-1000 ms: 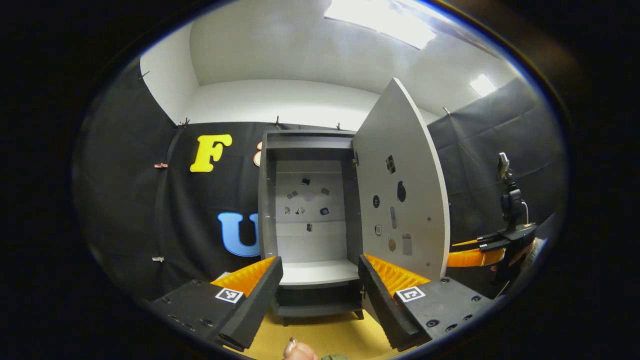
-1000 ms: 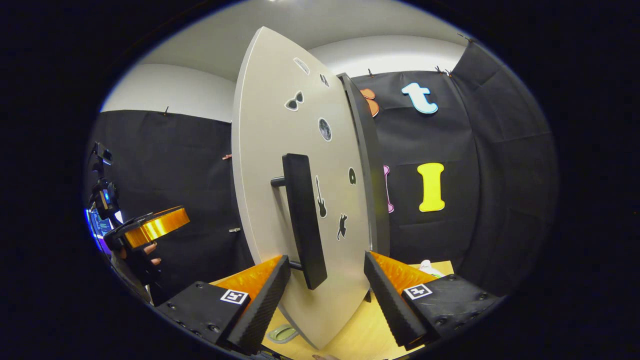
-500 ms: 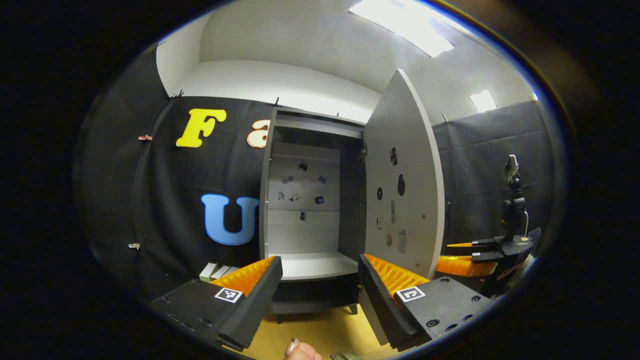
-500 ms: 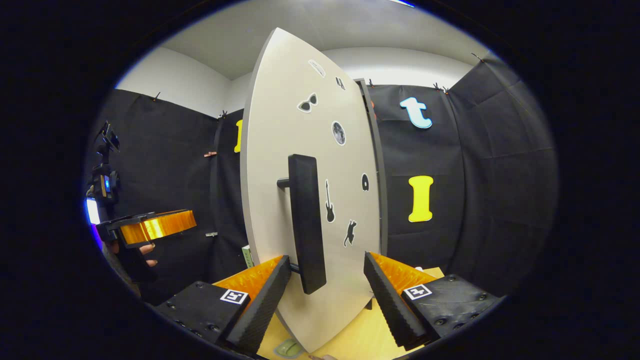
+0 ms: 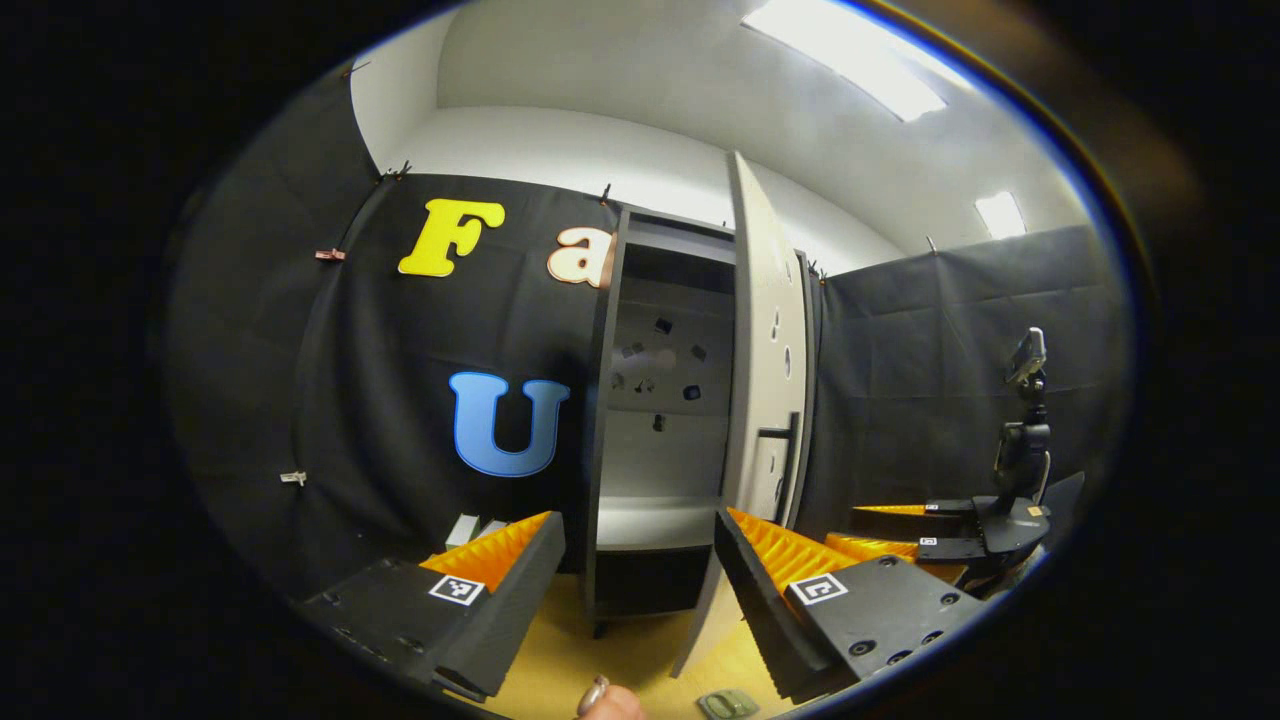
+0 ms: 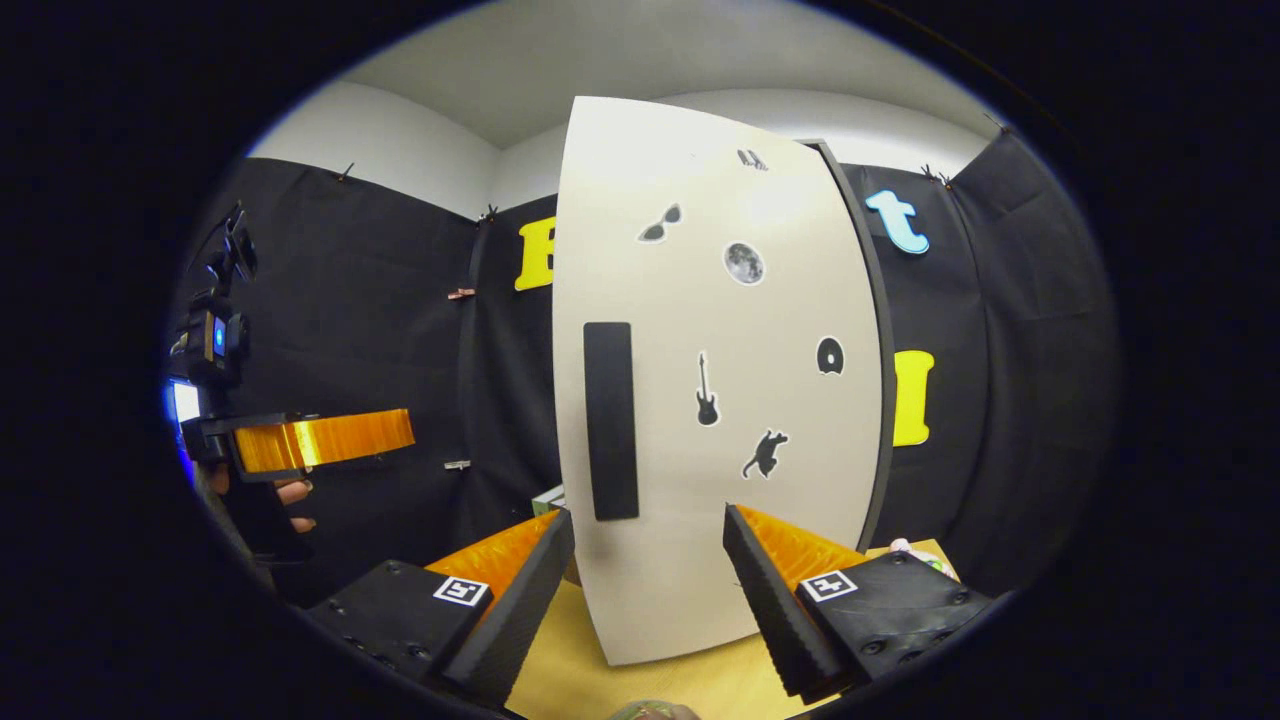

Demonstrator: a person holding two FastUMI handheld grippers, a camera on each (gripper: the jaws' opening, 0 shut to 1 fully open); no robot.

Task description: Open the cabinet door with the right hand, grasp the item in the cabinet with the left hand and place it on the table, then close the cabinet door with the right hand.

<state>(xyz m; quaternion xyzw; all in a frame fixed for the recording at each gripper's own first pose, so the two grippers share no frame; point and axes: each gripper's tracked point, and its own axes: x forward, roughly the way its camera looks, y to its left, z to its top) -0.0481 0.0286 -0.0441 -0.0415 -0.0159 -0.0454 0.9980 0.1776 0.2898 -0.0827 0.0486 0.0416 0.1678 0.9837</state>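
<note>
Black cloth is hanging behind a yellow table point(image 6: 570, 680), where the cabinet point(image 5: 610, 420) is standing with its door point(image 6: 715, 400) partly open. The right gripper point(image 6: 648, 580) is hovering just before the door, jaws wide and empty, the handle point(image 6: 610, 420) above its left finger. The left gripper point(image 5: 640, 585) is also gaping, holding nothing. The shelf point(image 5: 655, 522) is looking bare; a small item point(image 5: 727, 703) is lying on the table. To close well, push flat beside the handle, steadily, keeping the left gripper clear.
</note>
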